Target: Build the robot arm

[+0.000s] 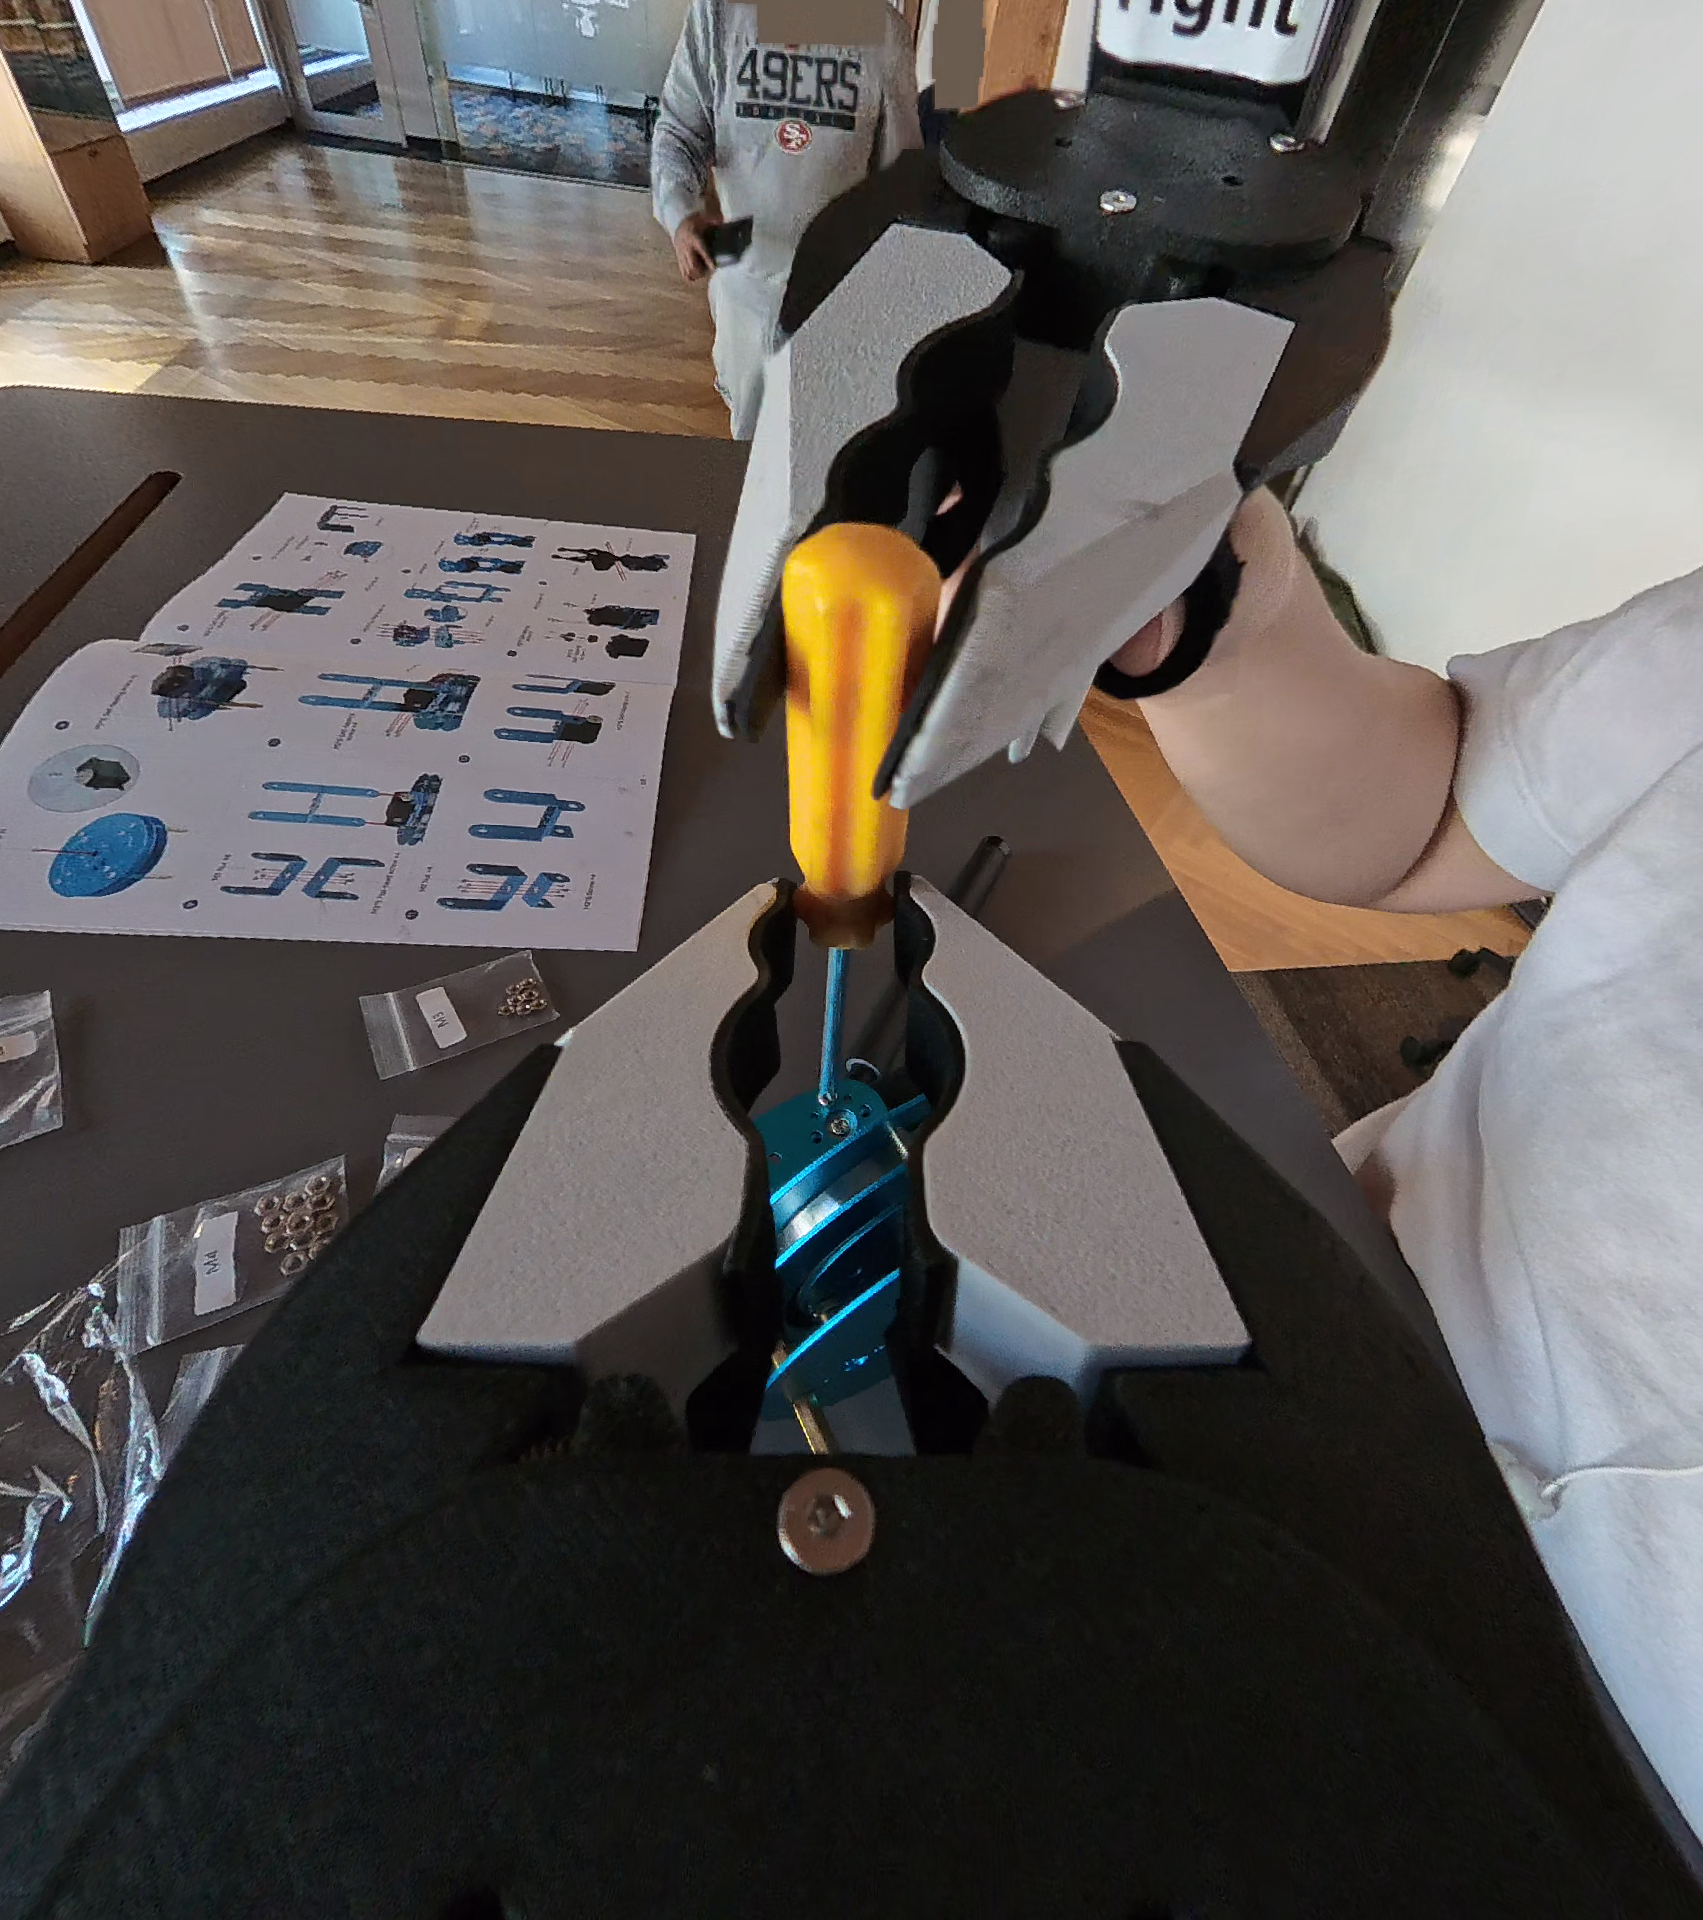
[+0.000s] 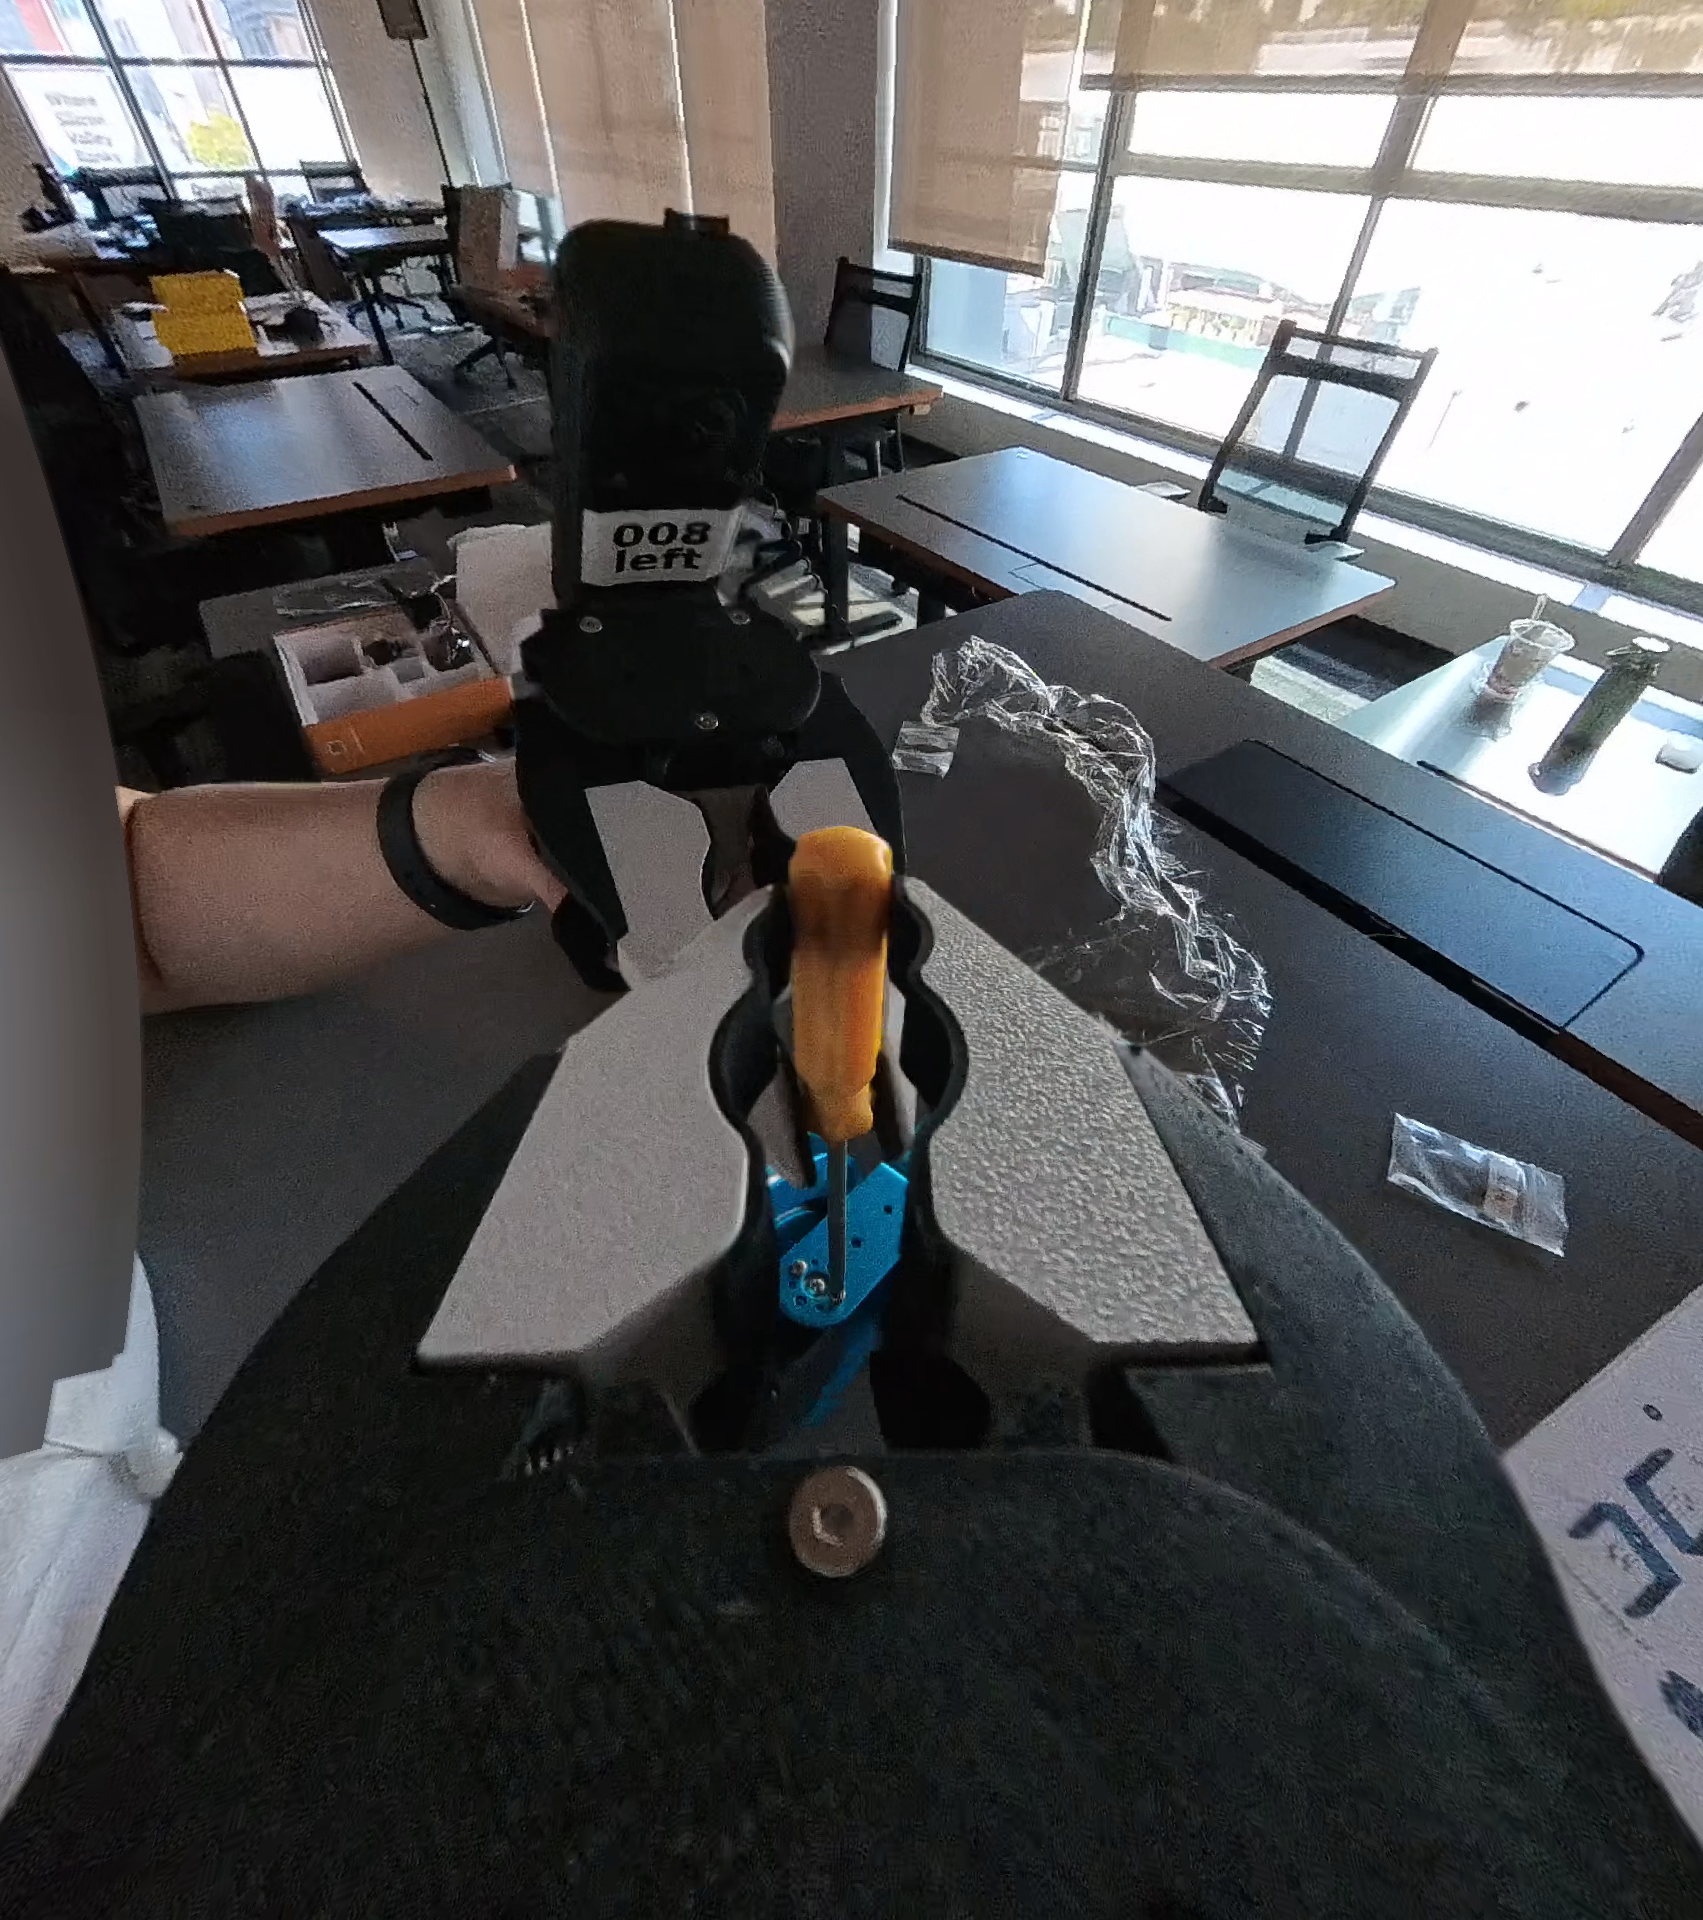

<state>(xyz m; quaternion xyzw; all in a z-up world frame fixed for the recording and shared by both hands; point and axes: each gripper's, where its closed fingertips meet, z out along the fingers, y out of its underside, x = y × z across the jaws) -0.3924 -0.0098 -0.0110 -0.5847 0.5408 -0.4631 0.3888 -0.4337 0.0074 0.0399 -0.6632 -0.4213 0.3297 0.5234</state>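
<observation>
Left gripper [image 1: 831,1039]: closed on blue metal assembly [image 1: 831,1216]. Right gripper [image 2: 831,1039]: clamped on orange-handled screwdriver [image 2: 839,997], tip seated at screw [image 2: 834,1294].

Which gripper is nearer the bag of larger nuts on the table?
Left. The left gripper, holding the blue metal assembly, sits beside the nut bag; the right gripper grips the screwdriver farther off.
</observation>
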